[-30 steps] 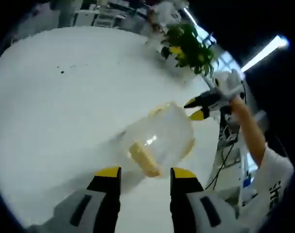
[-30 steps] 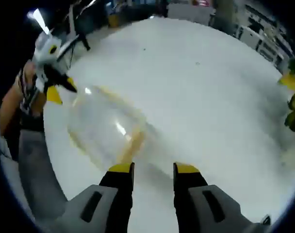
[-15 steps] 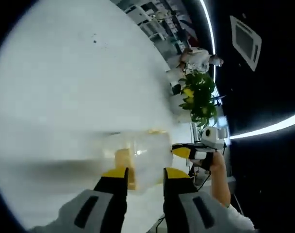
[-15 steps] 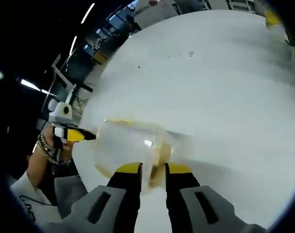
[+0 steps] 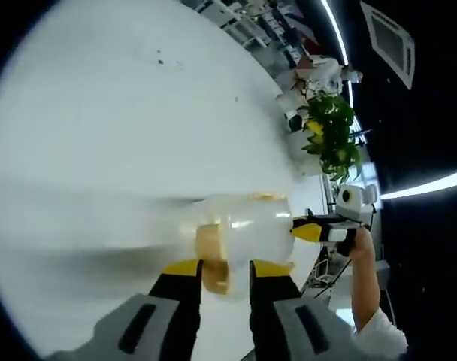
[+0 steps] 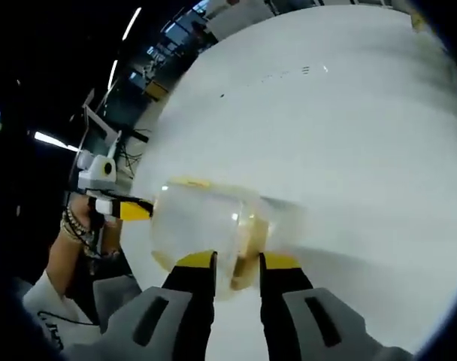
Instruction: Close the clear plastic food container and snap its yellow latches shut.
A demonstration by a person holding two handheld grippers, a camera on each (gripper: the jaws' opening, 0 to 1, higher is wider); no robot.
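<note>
Both claws meet at the clear plastic container (image 5: 247, 229), which lies on the white table (image 5: 116, 128), one claw at each of its opposite ends. In the left gripper view, the left claw (image 5: 224, 265) reaches forward with its two yellow-tipped jaws set narrow, straddling a yellow latch (image 5: 212, 254) on the near end of the container; whether the tips press the latch or only flank it is too blurred to tell. At the far end the right claw (image 5: 313, 229) points its yellow tips against the container wall, carried by a person's hand (image 5: 360, 244) with a bare forearm and a white sleeve. In the right gripper view, the right claw (image 6: 238, 259) likewise has its jaws narrow around a yellow latch (image 6: 248, 256) on its near end of the container (image 6: 202, 226), and the left claw (image 6: 127, 209) touches the opposite end, held by a hand (image 6: 78, 226) with bracelets at the wrist. The container is a rounded, smooth, transparent tub with a pale yellow rim and a bright highlight on its wall. The table (image 6: 334, 128) is matte and plain. A leafy green plant (image 5: 330, 139) stands near the table's far edge.
</note>
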